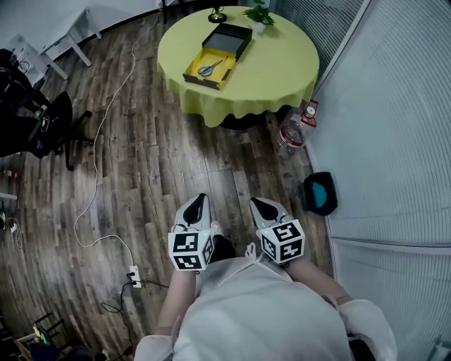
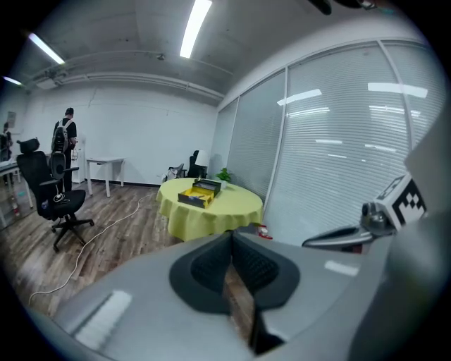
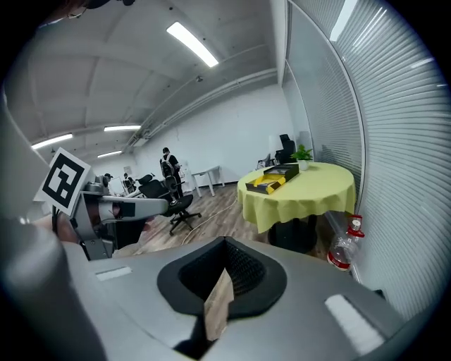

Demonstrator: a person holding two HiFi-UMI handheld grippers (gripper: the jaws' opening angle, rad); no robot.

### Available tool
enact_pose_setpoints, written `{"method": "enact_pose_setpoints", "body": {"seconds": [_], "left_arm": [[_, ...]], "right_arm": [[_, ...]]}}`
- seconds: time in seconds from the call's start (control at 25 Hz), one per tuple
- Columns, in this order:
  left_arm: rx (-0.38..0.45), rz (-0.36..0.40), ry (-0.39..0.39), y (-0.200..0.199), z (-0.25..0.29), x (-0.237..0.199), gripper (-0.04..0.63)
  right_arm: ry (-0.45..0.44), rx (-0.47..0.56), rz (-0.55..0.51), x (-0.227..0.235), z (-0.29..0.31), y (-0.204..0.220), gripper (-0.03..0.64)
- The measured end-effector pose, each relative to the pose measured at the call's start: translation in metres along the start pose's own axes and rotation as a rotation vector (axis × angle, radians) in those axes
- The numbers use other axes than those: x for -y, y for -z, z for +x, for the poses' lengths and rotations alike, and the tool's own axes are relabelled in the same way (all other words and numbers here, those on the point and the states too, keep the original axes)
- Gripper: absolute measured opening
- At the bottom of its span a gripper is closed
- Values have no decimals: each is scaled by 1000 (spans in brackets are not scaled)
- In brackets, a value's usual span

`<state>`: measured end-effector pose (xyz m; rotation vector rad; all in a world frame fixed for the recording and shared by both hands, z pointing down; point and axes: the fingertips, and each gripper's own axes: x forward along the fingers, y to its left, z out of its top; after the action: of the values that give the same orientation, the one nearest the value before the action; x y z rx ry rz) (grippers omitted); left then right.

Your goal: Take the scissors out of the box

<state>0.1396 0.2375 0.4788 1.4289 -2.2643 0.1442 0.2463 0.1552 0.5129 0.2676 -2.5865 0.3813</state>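
The open box (image 1: 194,68) with a yellow lining lies on the round table (image 1: 275,70) covered by a yellow-green cloth, far ahead of me. Blue-handled scissors (image 1: 208,68) lie inside it, and its black lid (image 1: 227,39) rests just behind. My left gripper (image 1: 199,204) and right gripper (image 1: 262,206) hang side by side over the wooden floor, well short of the table, both shut and empty. The left gripper view shows its jaws (image 2: 231,236) closed, with the table (image 2: 211,208) and box (image 2: 195,197) in the distance. In the right gripper view, its jaws (image 3: 225,243) meet at the tips, pointing towards the box (image 3: 268,185).
A large water bottle (image 1: 291,130) with a red cap stands by the table's foot. A dark bag (image 1: 320,192) lies against the blind-covered glass wall on the right. A black office chair (image 1: 49,127) is at left. A cable runs to a power strip (image 1: 134,275). A potted plant (image 1: 258,15) sits on the table.
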Motion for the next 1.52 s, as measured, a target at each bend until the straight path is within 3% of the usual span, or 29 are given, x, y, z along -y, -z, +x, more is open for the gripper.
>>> {"method": "enact_pose_setpoints", "body": {"seconds": [0.4, 0.88, 1.12, 1.32, 1.52], "left_arm": [[56, -55, -124, -36, -1, -170, 6], [85, -160, -248, -37, -2, -271, 6], [84, -175, -291, -57, 38, -302, 6], [51, -147, -255, -88, 106, -313, 6], [47, -119, -184, -146, 204, -315, 6]], "right_arm": [[-52, -18, -50, -69, 133, -58, 0], [-115, -66, -131, -104, 223, -95, 0], [-152, -85, -141, -88, 278, -123, 0], [-156, -69, -105, -51, 334, -165, 0], [-124, -56, -65, 18, 380, -220, 0]]}}
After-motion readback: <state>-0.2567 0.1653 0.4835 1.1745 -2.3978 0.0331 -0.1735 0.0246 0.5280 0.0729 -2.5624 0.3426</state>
